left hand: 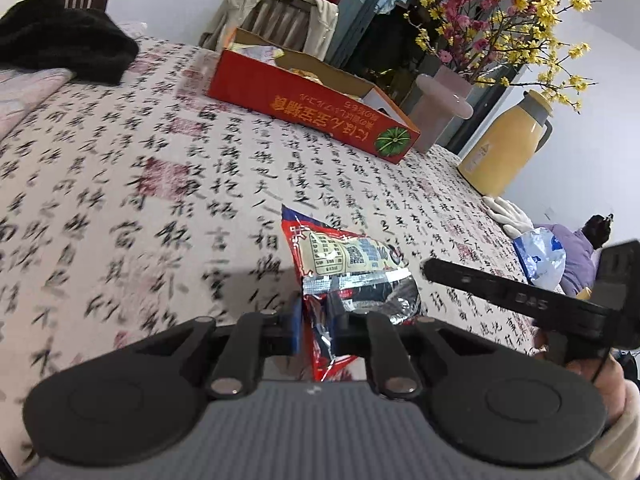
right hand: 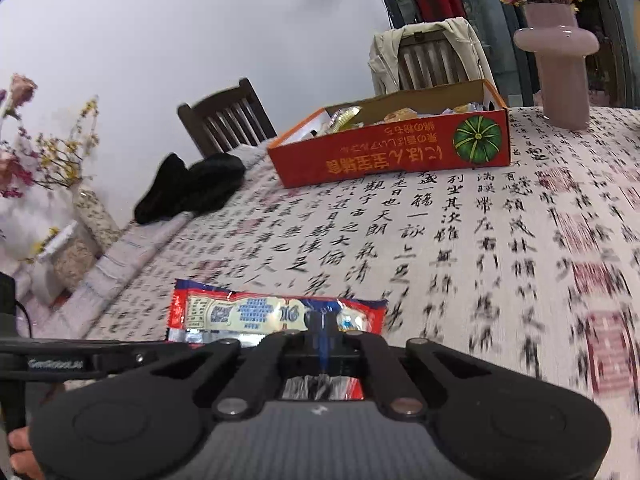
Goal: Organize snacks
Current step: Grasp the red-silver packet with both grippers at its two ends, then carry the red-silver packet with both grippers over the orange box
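Observation:
A red and cream snack packet (left hand: 344, 256) with a silver seam is held above the calligraphy tablecloth (left hand: 160, 184). My left gripper (left hand: 320, 320) is shut on one end of it. My right gripper (right hand: 326, 336) is shut on the other end of the same packet (right hand: 256, 312). The right gripper's body (left hand: 520, 296) shows at the right of the left wrist view. An open red cardboard box (left hand: 312, 108) holding several snacks stands further back on the table; it also shows in the right wrist view (right hand: 392, 152).
A pink vase (right hand: 560, 64) with flowers and a yellow thermos (left hand: 504, 148) stand near the box. A black cloth (left hand: 64, 44) lies at the table's far left. Wooden chairs (right hand: 228, 120) stand behind the table. A white glove (left hand: 508, 212) and plastic bag (left hand: 544, 256) lie at the right edge.

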The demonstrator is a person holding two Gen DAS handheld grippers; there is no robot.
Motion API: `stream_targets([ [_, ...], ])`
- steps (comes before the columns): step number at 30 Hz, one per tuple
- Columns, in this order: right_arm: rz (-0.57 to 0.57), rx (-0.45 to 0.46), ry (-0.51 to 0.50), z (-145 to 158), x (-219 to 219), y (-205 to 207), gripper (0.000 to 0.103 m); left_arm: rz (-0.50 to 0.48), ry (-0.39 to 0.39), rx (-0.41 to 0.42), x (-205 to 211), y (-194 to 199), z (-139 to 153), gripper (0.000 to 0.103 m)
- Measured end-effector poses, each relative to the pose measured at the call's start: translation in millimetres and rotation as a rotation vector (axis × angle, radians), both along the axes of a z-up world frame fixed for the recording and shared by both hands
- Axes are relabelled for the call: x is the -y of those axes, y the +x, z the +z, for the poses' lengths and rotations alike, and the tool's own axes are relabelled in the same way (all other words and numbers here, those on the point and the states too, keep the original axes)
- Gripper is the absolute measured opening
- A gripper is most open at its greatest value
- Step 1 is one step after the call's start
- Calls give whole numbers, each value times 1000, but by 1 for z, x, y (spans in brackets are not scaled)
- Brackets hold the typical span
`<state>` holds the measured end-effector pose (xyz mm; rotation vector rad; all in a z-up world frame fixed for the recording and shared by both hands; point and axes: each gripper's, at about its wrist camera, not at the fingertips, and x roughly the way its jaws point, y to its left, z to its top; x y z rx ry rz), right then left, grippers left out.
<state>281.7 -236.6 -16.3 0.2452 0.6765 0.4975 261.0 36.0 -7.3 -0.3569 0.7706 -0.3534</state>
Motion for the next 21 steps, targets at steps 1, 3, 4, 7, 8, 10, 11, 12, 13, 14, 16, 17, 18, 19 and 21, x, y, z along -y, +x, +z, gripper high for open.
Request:
stream_targets([
  [1,-11,13,-7,1,1,-7,0,3,-3,-5,-1,-2,0,13],
  [3,-30,18,-23,0,3,-13,1,-1,-4,2,-2,-7,1,13],
  [4,-45,18,-25,-1,4,-14,2,-3,5,11,-1,-9,2,13],
  [7,-69,13,-18,-4,8,-12,14,32,73,5,-2,-7,-3,11],
  [8,-65,9,-23,-4,7,-11,20,37,85,2,-4,-6,-6,9],
  [10,-43,9,-52,-6,0,-9,29,42,76,-4,-9,-5,-9,8],
  [11,-37,12,-72,-7,-5,-8,34,41,76,-3,-11,-6,-10,8],
  [12,-29,11,-96,-8,-12,-6,36,39,76,0,-12,-6,-12,8],
  [13,-20,9,-112,-9,-17,-5,37,36,73,5,-12,-6,-13,7],
  [14,-22,9,-126,-10,-21,-2,35,33,74,10,-13,-7,-13,7],
  [16,-29,3,-127,-13,-26,3,36,28,76,15,-14,-6,-14,7],
  [17,-35,-20,-101,-14,-24,7,36,26,77,15,-14,-6,-14,7],
  [18,-43,-59,-46,-16,-19,12,36,26,76,14,-15,-5,-14,7],
  [19,-50,-86,12,-18,-12,15,36,25,75,14,-16,-4,-14,7],
  [21,-59,-144,120,-21,2,19,36,23,67,13,-17,-3,-14,7],
])
